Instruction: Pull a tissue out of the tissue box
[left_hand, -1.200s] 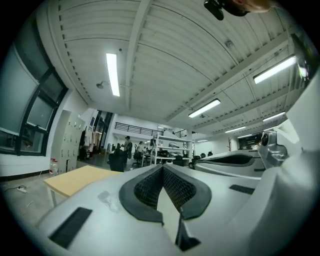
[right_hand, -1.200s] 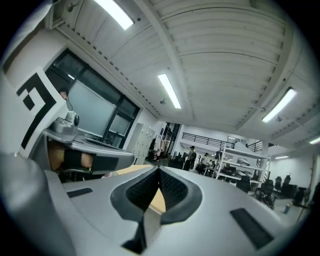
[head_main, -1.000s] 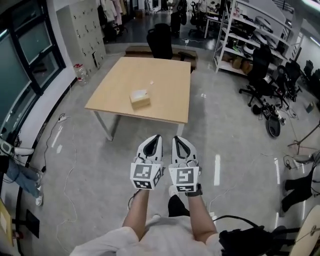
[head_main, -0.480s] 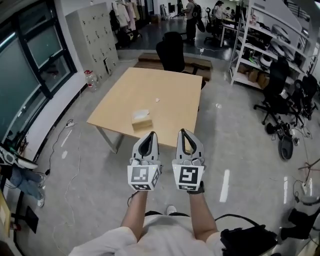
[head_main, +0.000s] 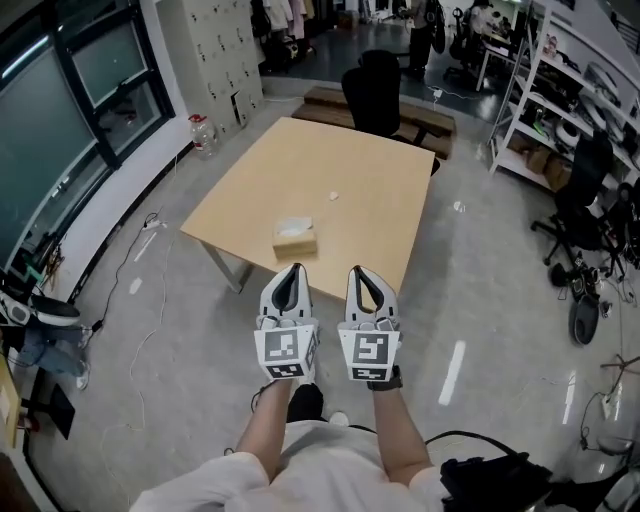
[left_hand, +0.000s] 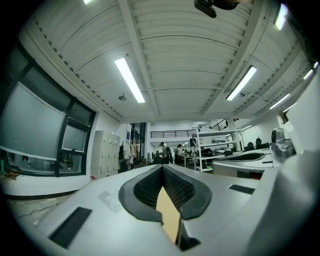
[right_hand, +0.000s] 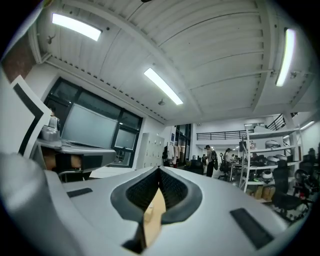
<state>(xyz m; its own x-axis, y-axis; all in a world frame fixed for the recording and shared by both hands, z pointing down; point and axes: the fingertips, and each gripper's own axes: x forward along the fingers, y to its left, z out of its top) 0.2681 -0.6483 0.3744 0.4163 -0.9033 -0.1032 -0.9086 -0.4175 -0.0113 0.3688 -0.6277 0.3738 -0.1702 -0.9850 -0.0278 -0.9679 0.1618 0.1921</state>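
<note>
The tan tissue box (head_main: 295, 237), with white tissue at its top, sits near the front edge of a light wooden table (head_main: 370, 215). My two grippers are held side by side in front of the table, short of its edge and pointing toward it. The left gripper (head_main: 292, 267) has its tips together just below the box in the head view, with nothing between them. Beside it, the right gripper (head_main: 356, 269) is also shut and empty. In the left gripper view (left_hand: 162, 167) and the right gripper view (right_hand: 159, 170) the tips meet, and the tabletop shows through the gap below them.
A small white scrap (head_main: 333, 196) lies mid-table. A black office chair (head_main: 380, 88) stands at the table's far side. Shelving (head_main: 585, 100) and more chairs (head_main: 590, 215) fill the right. A water bottle (head_main: 203, 133) and lockers stand at the left, and cables (head_main: 130, 290) run over the floor.
The person has walked toward the table: it and the tissue box now lie much closer to the gripper tips. Both grippers stay shut and side by side.
</note>
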